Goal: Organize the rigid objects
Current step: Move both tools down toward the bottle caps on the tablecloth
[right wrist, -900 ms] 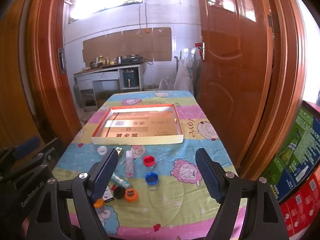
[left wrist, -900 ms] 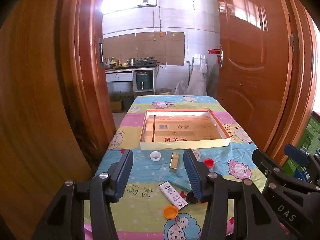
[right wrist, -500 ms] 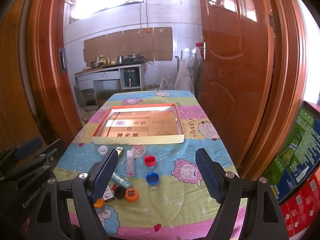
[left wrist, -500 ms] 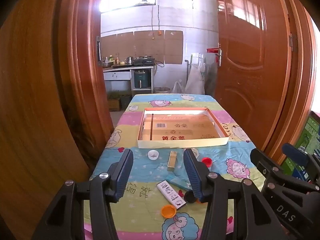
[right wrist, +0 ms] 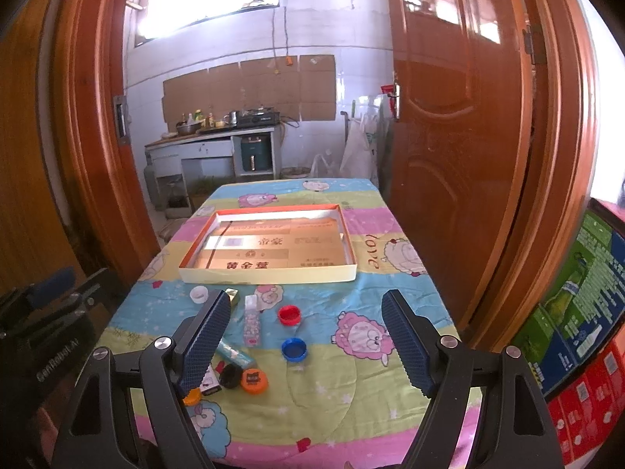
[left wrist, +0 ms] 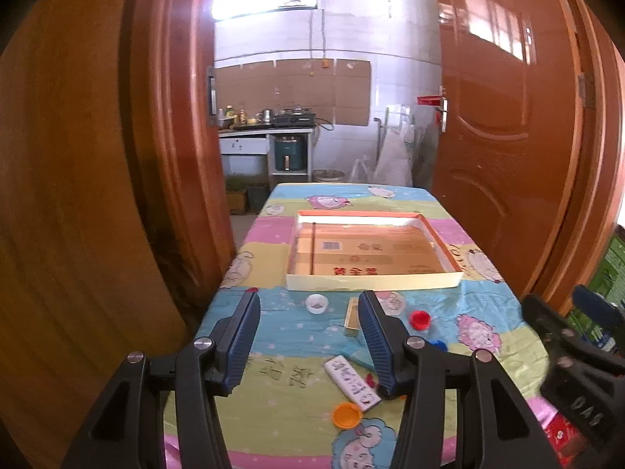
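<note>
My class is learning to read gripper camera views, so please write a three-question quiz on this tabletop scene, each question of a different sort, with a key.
1. True or false: the shallow cardboard tray already holds a bottle cap.
2. Multiple choice: in the right wrist view, which cap lies nearest the tray? A) the white cap B) the blue cap C) the orange cap
3. Fill in: the left gripper and right gripper are both ____ and hold nothing.

Key: 1. False: the tray shows only its printed bottom. 2. A. 3. open.
</note>
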Available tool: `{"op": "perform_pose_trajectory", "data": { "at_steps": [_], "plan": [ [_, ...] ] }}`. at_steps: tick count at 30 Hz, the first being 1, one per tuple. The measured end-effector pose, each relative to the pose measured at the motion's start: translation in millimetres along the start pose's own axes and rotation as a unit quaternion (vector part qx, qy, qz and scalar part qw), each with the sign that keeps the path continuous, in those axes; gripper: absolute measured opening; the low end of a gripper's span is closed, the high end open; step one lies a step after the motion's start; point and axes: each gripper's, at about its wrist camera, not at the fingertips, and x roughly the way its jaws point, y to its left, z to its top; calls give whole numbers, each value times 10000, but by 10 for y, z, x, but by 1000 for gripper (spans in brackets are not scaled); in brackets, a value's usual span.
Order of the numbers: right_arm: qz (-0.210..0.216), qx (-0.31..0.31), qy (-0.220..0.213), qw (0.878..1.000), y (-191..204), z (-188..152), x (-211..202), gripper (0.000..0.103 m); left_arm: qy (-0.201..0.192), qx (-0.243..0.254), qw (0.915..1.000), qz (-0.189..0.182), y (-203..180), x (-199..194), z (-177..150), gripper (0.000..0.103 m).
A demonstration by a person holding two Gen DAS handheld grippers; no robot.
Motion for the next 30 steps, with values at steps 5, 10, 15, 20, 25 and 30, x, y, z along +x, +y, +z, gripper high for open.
{"op": "perform_pose_trajectory", "data": {
  "at_steps": [5, 10, 15, 20, 25, 30],
  "plan": [
    [0, 69, 17, 10000, -43, -5, 11, 81, 6, -65, 9999, 105, 84, 13, -13, 53],
    [31, 40, 58, 10000, -40, -34, 49, 81, 45, -4, 10000, 77, 82, 43, -21, 53],
    [-37, 91, 120, 9999, -95, -46, 91, 81, 198, -43, 9996, -186, 99, 99, -83, 53],
    [-68, 43, 192, 9998, -128, -113, 172, 81, 397, 92, 9981, -464, 93, 191, -262, 53],
    [-3, 22, 349, 9994, -128, -224, 287, 81, 902, 417, 9893, -1068, 54, 410, -573, 53],
    [5, 59, 514, 9987, -140, -312, 392, 81, 1285, 619, 9794, -1426, -14, 577, -844, 53]
  ]
}}
